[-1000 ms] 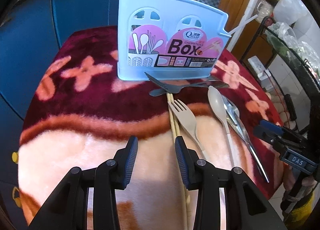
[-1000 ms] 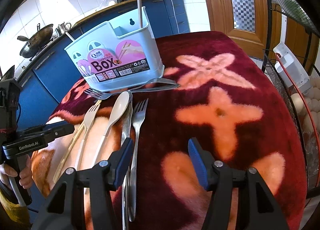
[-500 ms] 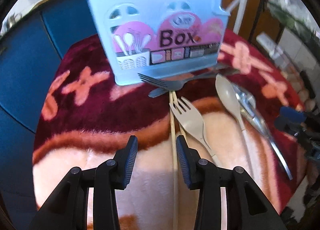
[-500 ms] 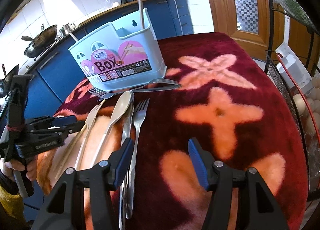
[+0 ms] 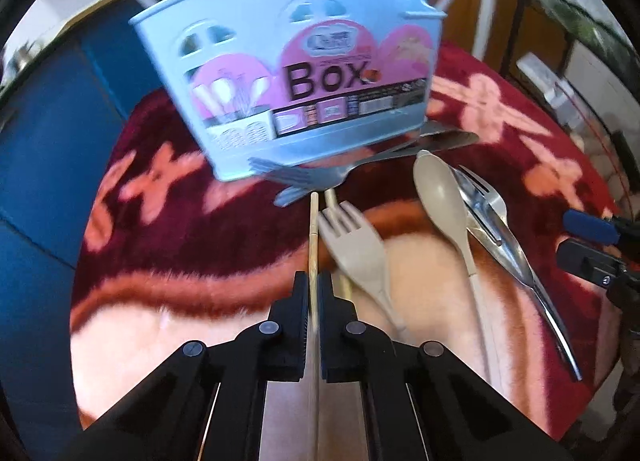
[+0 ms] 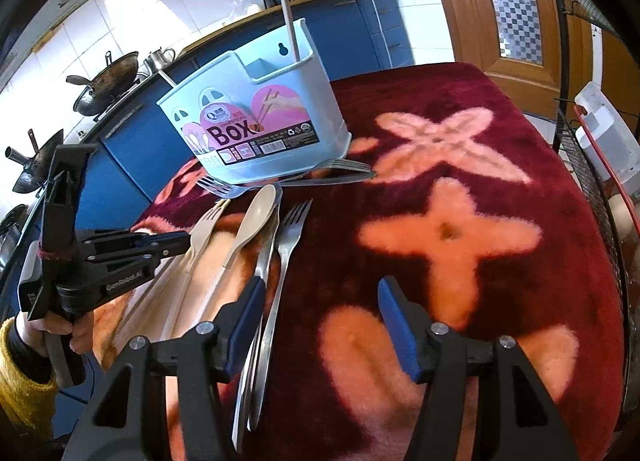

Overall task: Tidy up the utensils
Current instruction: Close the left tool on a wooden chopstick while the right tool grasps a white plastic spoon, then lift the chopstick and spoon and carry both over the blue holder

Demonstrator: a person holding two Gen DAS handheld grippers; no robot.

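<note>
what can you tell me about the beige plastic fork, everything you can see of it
The beige fork looks like matte plastic, one piece, with four short tines and a slim handle. It lies flat on the plush blanket, tines toward the blue utensil box, handle toward the cameras. It sits between the chopsticks and the beige spoon, its head resting over one chopstick. Neither gripper holds it.

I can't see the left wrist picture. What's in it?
The left claw is shut on a wooden chopstick on a fuzzy red blanket. Beside it lie a beige fork and beige spoon, before a blue utensil box.
</note>
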